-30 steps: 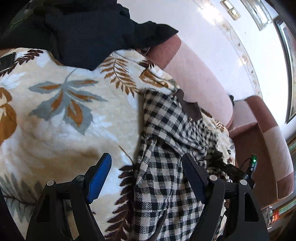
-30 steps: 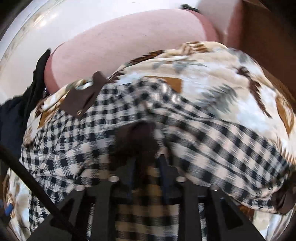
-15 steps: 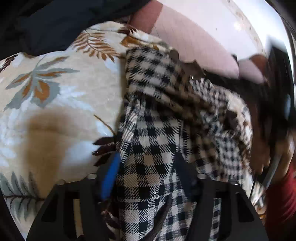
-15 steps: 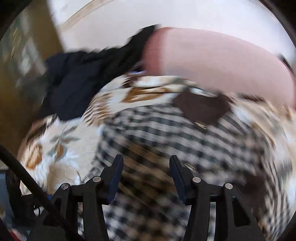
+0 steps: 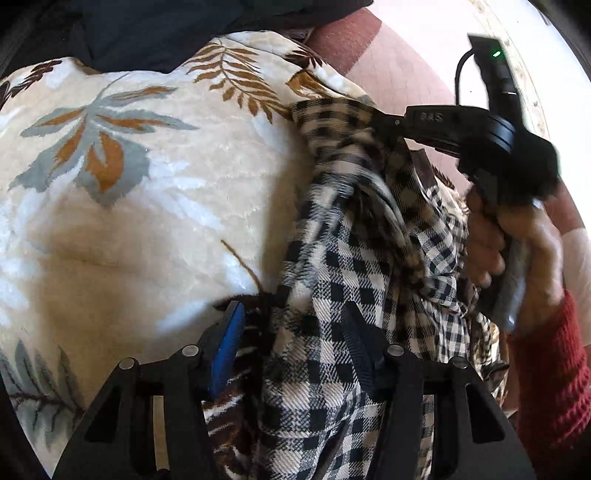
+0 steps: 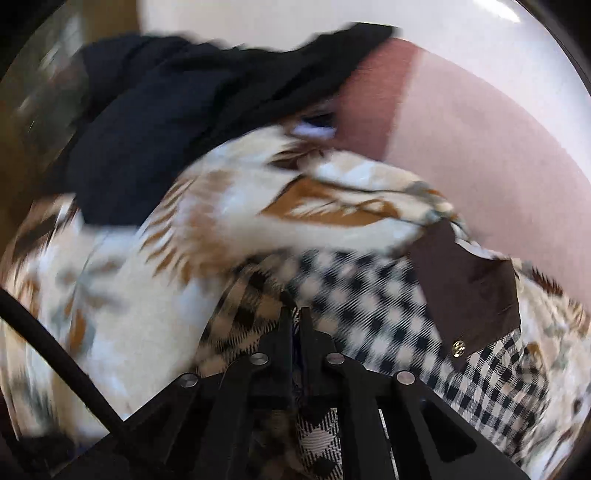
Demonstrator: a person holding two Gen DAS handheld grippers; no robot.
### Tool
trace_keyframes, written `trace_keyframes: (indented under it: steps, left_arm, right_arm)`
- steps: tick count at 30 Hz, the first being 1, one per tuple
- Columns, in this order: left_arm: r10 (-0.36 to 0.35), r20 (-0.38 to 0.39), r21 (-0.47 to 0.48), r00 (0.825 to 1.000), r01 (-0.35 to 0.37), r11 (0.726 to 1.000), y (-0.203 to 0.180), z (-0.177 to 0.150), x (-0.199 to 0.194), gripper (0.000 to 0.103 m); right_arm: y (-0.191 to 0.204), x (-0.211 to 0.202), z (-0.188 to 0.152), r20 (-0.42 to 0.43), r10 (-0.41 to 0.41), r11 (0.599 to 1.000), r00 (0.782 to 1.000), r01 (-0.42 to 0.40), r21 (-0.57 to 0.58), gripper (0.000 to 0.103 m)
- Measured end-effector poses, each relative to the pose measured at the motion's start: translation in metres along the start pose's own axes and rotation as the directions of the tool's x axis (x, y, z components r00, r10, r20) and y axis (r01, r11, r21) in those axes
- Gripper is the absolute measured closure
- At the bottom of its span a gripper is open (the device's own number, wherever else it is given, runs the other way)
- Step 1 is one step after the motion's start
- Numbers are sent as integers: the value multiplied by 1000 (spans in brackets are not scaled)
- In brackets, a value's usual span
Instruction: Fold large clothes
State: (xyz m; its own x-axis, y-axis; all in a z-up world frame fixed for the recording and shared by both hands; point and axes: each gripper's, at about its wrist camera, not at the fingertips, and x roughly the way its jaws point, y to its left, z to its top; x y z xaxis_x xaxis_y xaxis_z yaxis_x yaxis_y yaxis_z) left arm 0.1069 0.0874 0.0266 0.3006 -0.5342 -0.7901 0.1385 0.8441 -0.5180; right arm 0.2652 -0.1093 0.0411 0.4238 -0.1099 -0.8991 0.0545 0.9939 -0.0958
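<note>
— Sofa (image 5: 391,62) first, pink and broad, with a cream leaf-print blanket (image 5: 140,192) spread over its seat. A dark navy garment (image 5: 177,26) lies heaped at the far end, partly on the blanket and partly against the backrest.

— And the piece being folded?

— The black-and-cream checked garment (image 5: 369,266) lies bunched on the blanket toward the backrest, rumpled into a ridge. A brown patch (image 6: 469,291) with a small gold stud (image 6: 459,348) shows on it in the right wrist view.

— What about the left hand-held gripper (image 5: 295,339)?

— Half spread, tilted down, with a fold of the checked cloth lying between its two fingers; one blue pad (image 5: 227,354) is visible at the blanket's edge. I cannot tell whether the pads actually press the cloth.

— The right one?

— The right hand-held gripper (image 6: 294,317) has its fingers pressed together on a thin edge of the checked cloth, near the garment's far corner. In the left wrist view you see a bare hand (image 5: 517,251) with a red knitted cuff (image 5: 546,373) gripping its handle. That picture is blurred.
</note>
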Motion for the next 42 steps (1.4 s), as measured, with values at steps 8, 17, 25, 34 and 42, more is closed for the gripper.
trace_keyframes:
  steps: [8, 17, 25, 34, 42]
  left_arm:
    - [12, -10, -27, 1000, -12, 1000, 5, 5, 5, 50]
    - [2, 61, -93, 998, 4, 996, 22, 18, -22, 50]
    - [23, 127, -124, 992, -7, 992, 38, 24, -46, 50]
    - [120, 238, -164, 964, -82, 983, 69, 32, -84, 50]
    - [99, 228, -164, 969, -62, 985, 71, 30, -85, 46]
  right_arm:
    - [-16, 49, 2, -78, -156, 987, 985, 158, 24, 83]
    - [14, -78, -55, 141, 108, 990, 984, -93, -105, 45]
    - [93, -33, -119, 211, -235, 826, 949, 310, -472, 60]
    - [140, -21, -117, 130, -110, 899, 985, 154, -409, 100]
    - [136, -28, -115, 98, -75, 928, 992, 105, -358, 86]
